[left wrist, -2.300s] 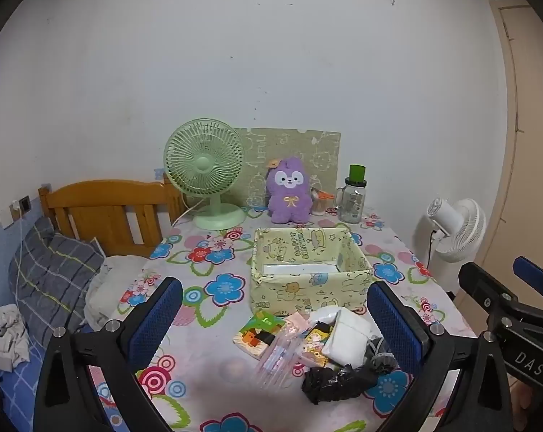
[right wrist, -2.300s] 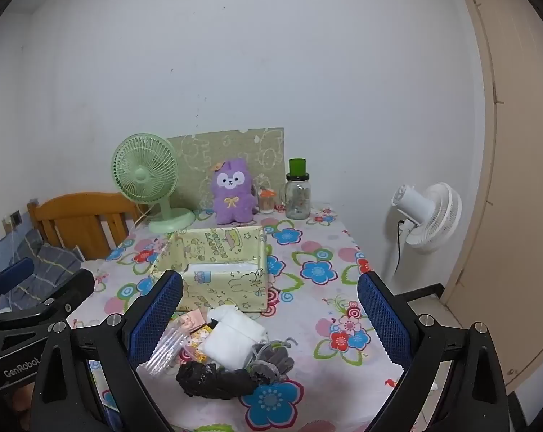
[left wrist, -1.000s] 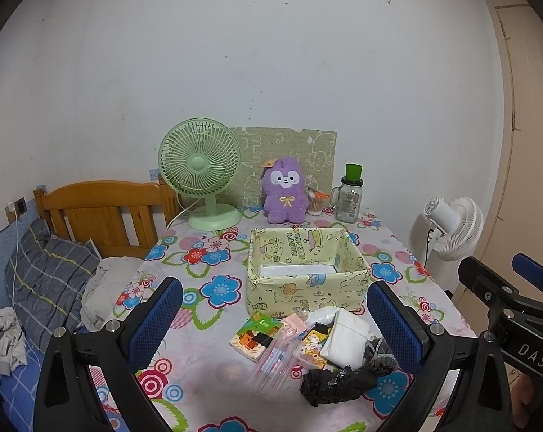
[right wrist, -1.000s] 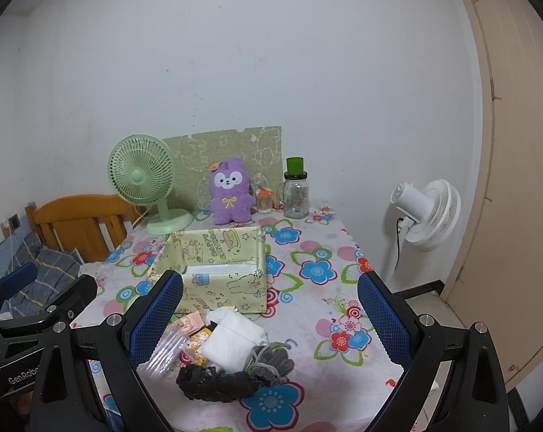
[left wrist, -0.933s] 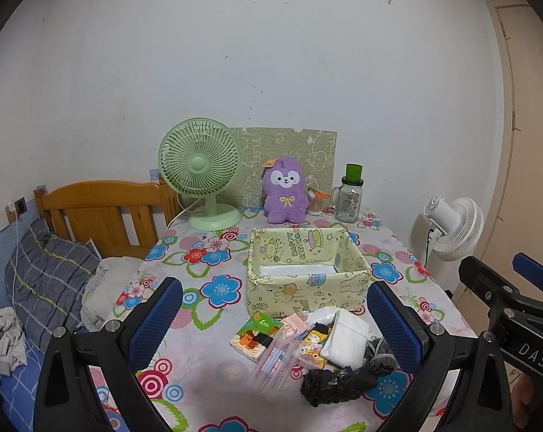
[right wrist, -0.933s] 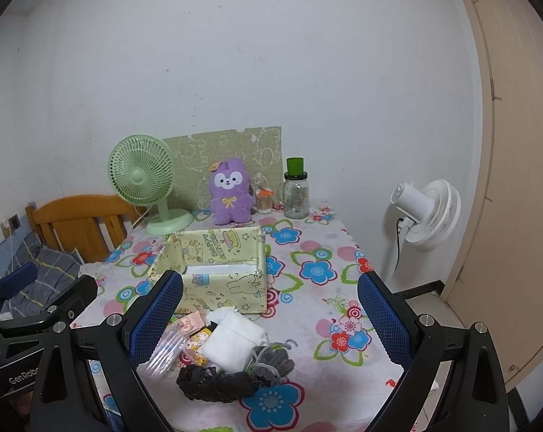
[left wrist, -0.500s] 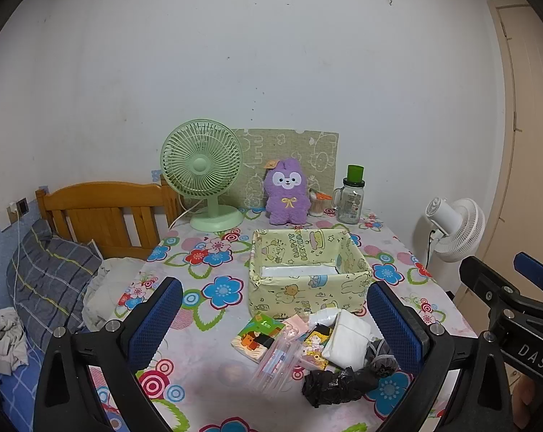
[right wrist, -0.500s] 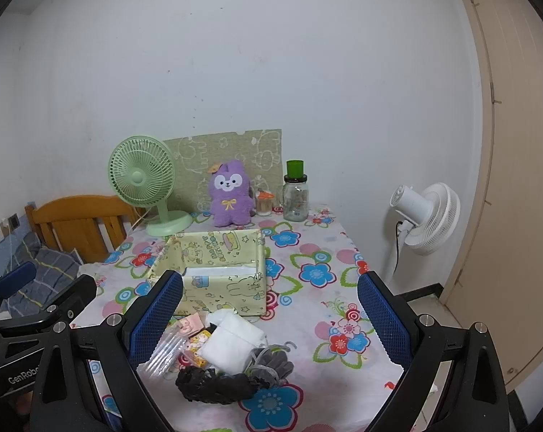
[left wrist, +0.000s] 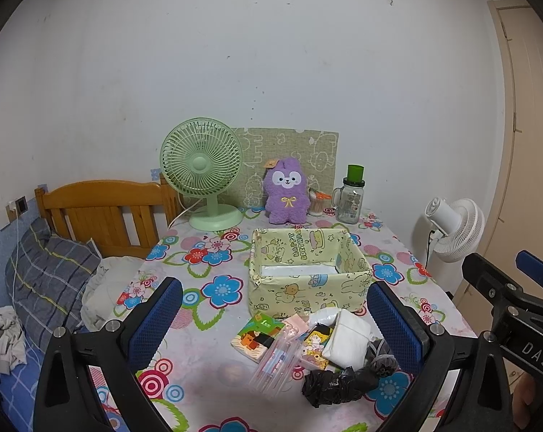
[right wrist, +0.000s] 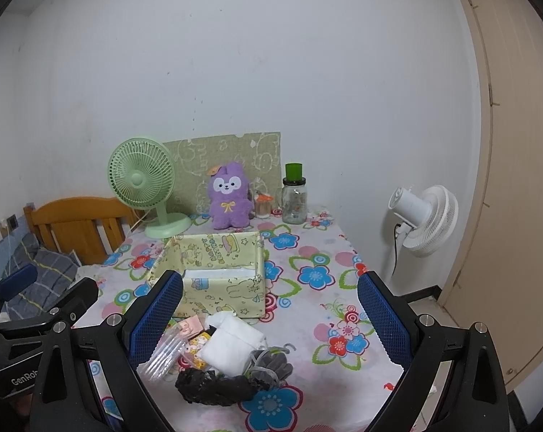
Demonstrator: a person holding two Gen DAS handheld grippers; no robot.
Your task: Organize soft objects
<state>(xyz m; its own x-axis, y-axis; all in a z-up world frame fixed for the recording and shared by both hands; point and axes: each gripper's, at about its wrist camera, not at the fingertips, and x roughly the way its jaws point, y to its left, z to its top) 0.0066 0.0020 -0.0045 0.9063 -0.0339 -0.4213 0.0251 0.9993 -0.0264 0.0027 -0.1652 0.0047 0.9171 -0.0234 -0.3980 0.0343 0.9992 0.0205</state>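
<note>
While crumpled, black bag [left wrist: 338,383] lies flat.

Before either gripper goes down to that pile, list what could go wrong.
1. The white cloth, grey glove and black bag overlap, so a grasp on one may drag another.
2. The clear plastic sleeve and cartoon packets lie against the soft things and could be caught too.
3. The black bag sits near the table's front edge; a nudge could push it off.
</note>
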